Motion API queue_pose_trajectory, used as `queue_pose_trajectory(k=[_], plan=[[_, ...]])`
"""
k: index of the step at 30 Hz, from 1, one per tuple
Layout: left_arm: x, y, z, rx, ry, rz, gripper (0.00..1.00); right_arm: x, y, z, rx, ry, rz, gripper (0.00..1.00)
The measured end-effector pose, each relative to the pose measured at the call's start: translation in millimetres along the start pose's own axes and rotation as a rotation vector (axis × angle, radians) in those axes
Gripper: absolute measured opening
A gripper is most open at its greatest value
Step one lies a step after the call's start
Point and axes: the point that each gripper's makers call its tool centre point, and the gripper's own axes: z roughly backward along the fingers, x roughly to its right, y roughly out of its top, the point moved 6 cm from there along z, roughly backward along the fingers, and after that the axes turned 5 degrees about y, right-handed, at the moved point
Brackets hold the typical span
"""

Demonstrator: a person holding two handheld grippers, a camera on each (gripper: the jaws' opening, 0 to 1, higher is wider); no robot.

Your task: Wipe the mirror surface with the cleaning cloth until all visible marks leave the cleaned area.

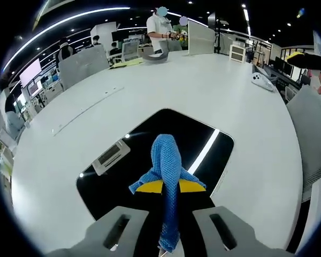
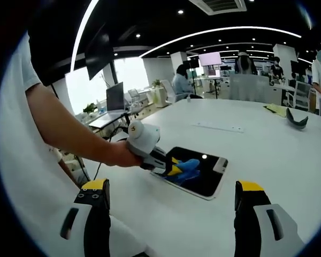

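The mirror point(image 1: 200, 134) is a dark, rounded rectangle lying flat on the white table point(image 1: 203, 91); it reflects a ceiling light strip. My left gripper point(image 1: 170, 186) is shut on the blue cleaning cloth point(image 1: 167, 158), which hangs from its yellow tips onto the glass. In the right gripper view a hand point(image 2: 115, 154) holds the left gripper point(image 2: 171, 168) over the near end of the mirror point(image 2: 206, 182), with the cloth point(image 2: 188, 165) pressed on it. My right gripper point(image 2: 172, 186) hovers above the table, short of the mirror, its yellow-tipped jaws wide apart and holding nothing.
A long thin strip point(image 1: 88, 110) lies on the table left of the mirror. A white device point(image 1: 262, 80) sits far right, and a grey curved object point(image 2: 297, 119) at the far end. People stand and sit beyond the table. A grey chair back point(image 1: 310, 128) is at the right edge.
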Motion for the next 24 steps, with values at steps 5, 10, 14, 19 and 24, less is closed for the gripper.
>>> queue_pose_trajectory(k=[5,10,14,19,24], plan=[[-4.2,0.3,-1,0.004,-0.002,0.005,0.06,1,0.0,-1,-0.004,-0.004,0.001,0.97],[-7.2,1.3,-2,0.003,0.002,0.008,0.06,1,0.6,0,-0.002,-0.007,-0.004,0.97],[-9.2,2.0,-3,0.001,0.003,0.005,0.06,2,1.1,0,-0.002,-0.01,-0.004,0.97],[-12.6,2.1,-4,-0.002,-0.002,-0.001,0.06,2,1.0,0,-0.001,-0.012,-0.006,0.97],[-16.0,2.8,-5,-0.005,0.002,-0.005,0.06,3,3.2,2,0.01,-0.021,-0.004,0.97]])
